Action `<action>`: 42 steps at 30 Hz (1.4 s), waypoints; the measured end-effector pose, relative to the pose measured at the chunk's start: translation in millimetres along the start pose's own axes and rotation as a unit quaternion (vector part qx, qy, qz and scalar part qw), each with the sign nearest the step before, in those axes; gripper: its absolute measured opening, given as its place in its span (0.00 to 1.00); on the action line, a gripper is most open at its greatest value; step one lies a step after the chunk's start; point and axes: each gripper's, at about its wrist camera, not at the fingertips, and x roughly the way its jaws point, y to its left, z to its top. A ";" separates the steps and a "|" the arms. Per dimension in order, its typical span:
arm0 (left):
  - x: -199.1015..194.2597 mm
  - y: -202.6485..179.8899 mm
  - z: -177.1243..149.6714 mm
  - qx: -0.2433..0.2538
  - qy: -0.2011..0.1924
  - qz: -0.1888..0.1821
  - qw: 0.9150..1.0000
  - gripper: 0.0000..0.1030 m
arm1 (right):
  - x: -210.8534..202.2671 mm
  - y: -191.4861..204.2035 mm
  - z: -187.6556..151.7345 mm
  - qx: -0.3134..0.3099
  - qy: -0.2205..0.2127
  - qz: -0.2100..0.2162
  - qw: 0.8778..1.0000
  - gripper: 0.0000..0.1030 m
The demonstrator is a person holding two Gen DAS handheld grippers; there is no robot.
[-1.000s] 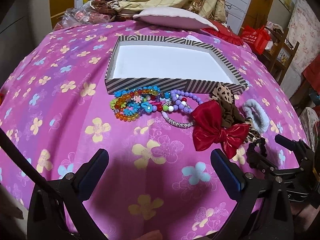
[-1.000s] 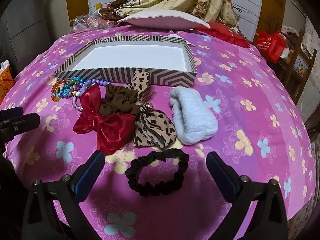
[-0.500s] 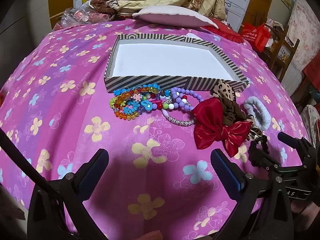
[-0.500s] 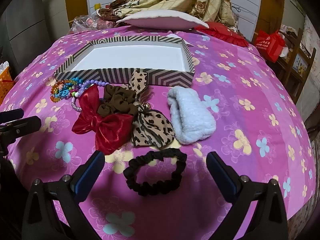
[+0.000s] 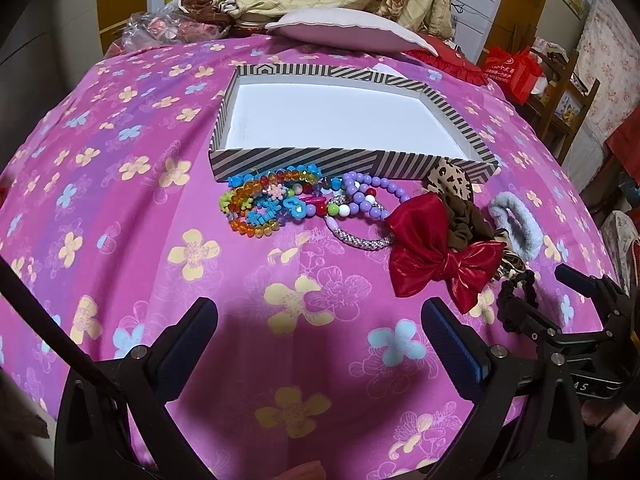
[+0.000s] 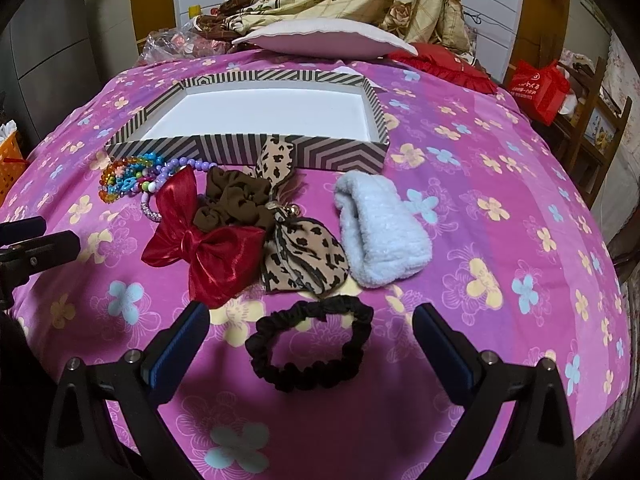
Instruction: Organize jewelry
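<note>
Left gripper (image 5: 320, 326) wide open, empty, above floral cloth. Right gripper (image 6: 310, 334) wide open astride black scrunchie (image 6: 310, 346), not gripping.

Beaded bracelets (image 5: 280, 204) lie before the empty striped box (image 5: 320, 160).

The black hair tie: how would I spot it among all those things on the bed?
Find the striped box on the pink flowered bedspread. In front of it lie hair accessories; the black hair tie is nearest the camera, lying alone, a thin ruffled open ring.
</note>
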 end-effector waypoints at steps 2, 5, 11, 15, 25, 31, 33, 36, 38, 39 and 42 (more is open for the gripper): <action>0.2 -0.1 0.1 0.000 0.000 0.000 1.000 0.62 | -0.9 -0.9 -0.1 0.002 -0.002 -0.002 1.000 1.00; 0.4 1.1 0.3 -0.004 0.000 0.000 1.000 0.62 | -2.9 -3.4 0.5 0.010 -0.006 -0.001 1.000 1.00; -2.2 5.8 1.6 -0.019 -0.014 -0.001 1.000 0.62 | 2.6 -5.7 0.5 0.016 0.008 -0.002 1.000 1.00; -11.7 9.4 6.0 -0.035 -0.050 -0.015 0.998 0.62 | 2.9 -16.6 1.4 0.045 0.009 0.004 0.999 1.00; -46.6 7.5 10.3 -0.016 -0.105 -0.004 0.994 0.62 | 0.7 -56.3 5.1 0.140 -0.008 0.006 0.990 1.00; -98.2 1.0 -7.8 0.054 -0.185 0.055 0.980 0.62 | -3.6 -51.0 7.5 0.133 -0.017 0.007 0.991 1.00; -94.3 11.2 -13.7 0.048 -0.165 0.040 0.984 0.62 | -4.3 -46.1 9.7 0.130 -0.022 0.007 0.991 1.00; -81.0 22.6 -14.4 0.032 -0.138 0.031 0.989 0.62 | -1.9 -36.4 13.7 0.119 -0.023 0.009 0.993 1.00; -68.9 27.0 -8.2 0.029 -0.126 0.038 0.991 0.62 | 0.5 -27.0 16.4 0.101 -0.020 0.002 0.995 1.00; -62.1 26.8 -4.5 0.030 -0.119 0.031 0.992 0.62 | 0.4 -21.8 17.3 0.090 -0.020 -0.001 0.996 1.00; -46.7 24.7 7.1 0.034 -0.107 0.015 0.994 0.62 | -7.6 -11.6 15.7 0.066 -0.035 0.003 0.997 1.00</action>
